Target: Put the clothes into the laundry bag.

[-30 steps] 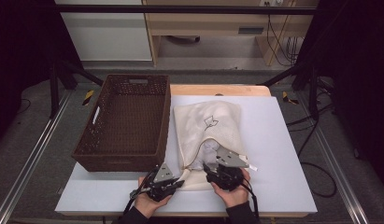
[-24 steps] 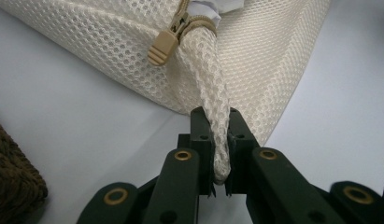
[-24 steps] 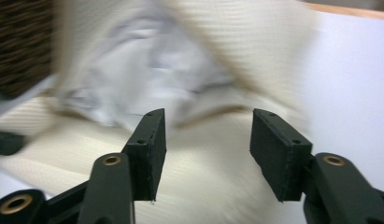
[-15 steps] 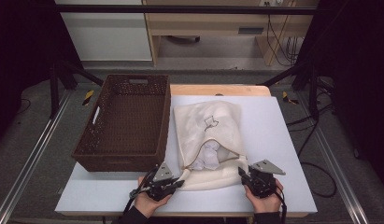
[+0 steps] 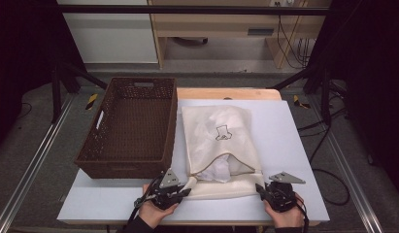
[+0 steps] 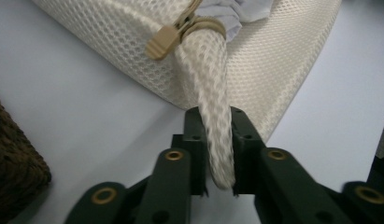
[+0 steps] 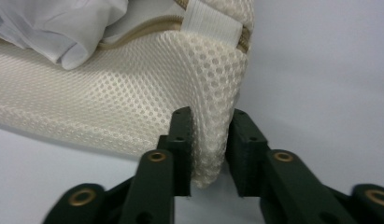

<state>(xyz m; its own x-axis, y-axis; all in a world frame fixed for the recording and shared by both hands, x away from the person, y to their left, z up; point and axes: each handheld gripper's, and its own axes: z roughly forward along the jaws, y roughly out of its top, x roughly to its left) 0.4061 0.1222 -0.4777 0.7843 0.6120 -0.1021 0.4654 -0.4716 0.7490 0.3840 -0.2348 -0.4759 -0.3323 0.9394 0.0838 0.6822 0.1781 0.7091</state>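
Observation:
A cream mesh laundry bag lies flat on the white table, its zip open at the near end, where a white garment shows. My left gripper is at the bag's near left corner. In the left gripper view its jaws pinch a fold of mesh just below the tan zip pull; they have just been opening a little. My right gripper is at the near right corner. In the right gripper view the corner sits between its jaws, which have just been opening, and a slit shows beside the right pad.
A dark brown wicker basket stands to the left of the bag, its near corner close to my left gripper. The table's front edge runs just below both hands. White table lies bare to the right of the bag.
My right gripper has moved right along the bag's near edge, from its middle to the right corner. The left gripper has kept its place at the left corner.

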